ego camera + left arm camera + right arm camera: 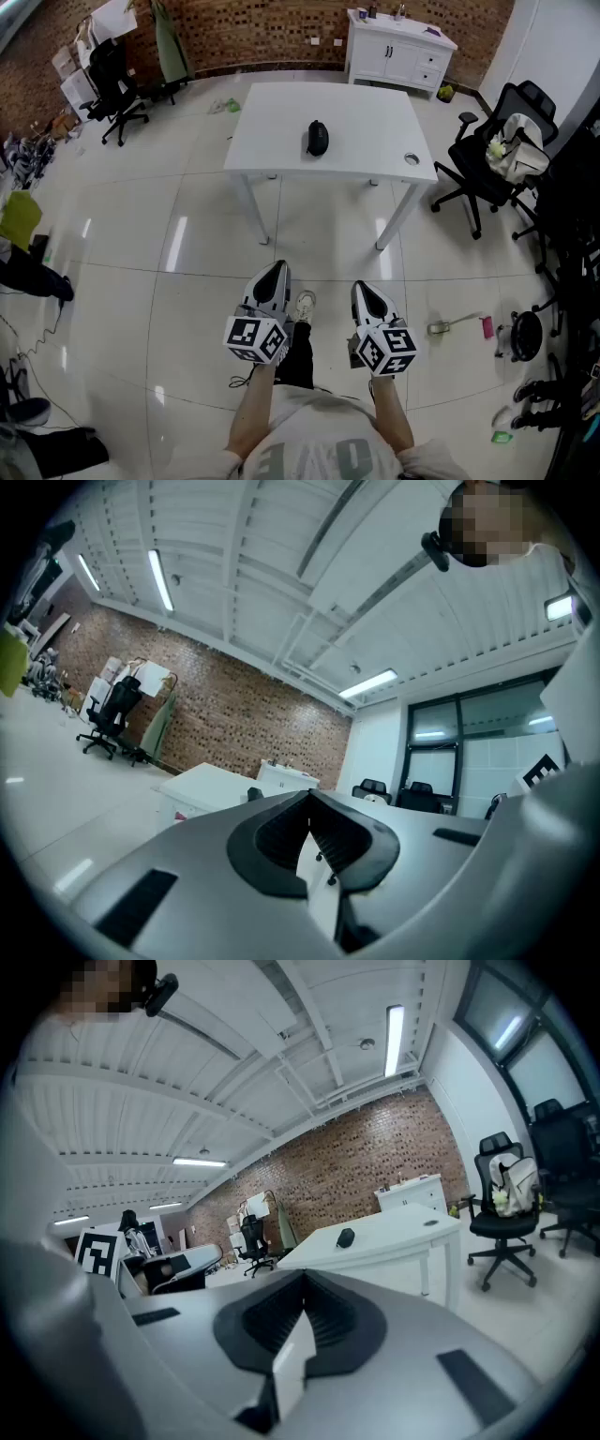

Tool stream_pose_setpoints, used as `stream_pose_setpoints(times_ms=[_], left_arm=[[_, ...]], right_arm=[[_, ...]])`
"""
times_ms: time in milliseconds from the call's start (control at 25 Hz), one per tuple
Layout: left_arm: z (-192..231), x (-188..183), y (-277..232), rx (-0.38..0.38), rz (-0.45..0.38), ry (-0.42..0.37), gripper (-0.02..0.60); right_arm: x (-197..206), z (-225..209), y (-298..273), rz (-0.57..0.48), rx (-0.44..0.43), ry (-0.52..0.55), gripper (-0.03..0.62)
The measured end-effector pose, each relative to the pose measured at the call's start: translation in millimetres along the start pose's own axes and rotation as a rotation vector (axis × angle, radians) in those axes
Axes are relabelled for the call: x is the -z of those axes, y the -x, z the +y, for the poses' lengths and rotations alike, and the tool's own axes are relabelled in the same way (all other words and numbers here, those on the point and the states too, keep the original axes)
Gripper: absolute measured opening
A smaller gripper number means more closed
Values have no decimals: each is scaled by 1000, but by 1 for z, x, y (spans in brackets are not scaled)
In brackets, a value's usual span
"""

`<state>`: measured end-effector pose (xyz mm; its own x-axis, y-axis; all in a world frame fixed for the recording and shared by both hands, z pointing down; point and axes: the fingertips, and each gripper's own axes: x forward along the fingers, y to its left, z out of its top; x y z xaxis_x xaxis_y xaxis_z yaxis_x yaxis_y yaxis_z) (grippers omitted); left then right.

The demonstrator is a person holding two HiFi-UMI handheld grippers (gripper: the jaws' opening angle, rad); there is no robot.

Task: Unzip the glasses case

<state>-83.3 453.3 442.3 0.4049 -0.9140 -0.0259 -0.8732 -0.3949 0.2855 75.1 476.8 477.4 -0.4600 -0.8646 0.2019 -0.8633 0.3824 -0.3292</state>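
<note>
A black glasses case point(318, 138) lies zipped near the middle of the white table point(366, 112), far ahead of me. Both grippers are held low over the floor, close to my body and well short of the table. My left gripper point(277, 268) has its jaws together with nothing between them, and so does my right gripper point(362, 287). The right gripper view looks past the meeting pads of the right gripper point(303, 1283) to the case point(346, 1237) on the table point(394, 1227). In the left gripper view, the left gripper point(307, 803) points toward the table point(211, 782), where the case point(254, 794) is a small dark shape.
A white cabinet point(398, 52) stands against the brick wall behind the table. Black office chairs sit at the right point(497, 155) and far left point(112, 80). A long-handled tool point(457, 324) and other clutter lie on the tiled floor at the right.
</note>
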Motion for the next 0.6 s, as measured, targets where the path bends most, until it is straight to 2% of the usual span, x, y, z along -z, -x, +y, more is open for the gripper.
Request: stream_pose_setpoints(times_ms=[160,360,480,600], left_arm=[[63,-5,-100,6,18,3,0],[134,-45,-237,51,31,-11,-1],[167,-64,-296,77,35,-17,0],[188,-60,-345,82,63,4,0]], right_arm=[[-25,-29,-111,9,3,0,0],[-101,-57,-261,-16,8,40,0],[-137,-65,-326,-43,14,38,0],[-146,-83,-373,-22,20,25,0]])
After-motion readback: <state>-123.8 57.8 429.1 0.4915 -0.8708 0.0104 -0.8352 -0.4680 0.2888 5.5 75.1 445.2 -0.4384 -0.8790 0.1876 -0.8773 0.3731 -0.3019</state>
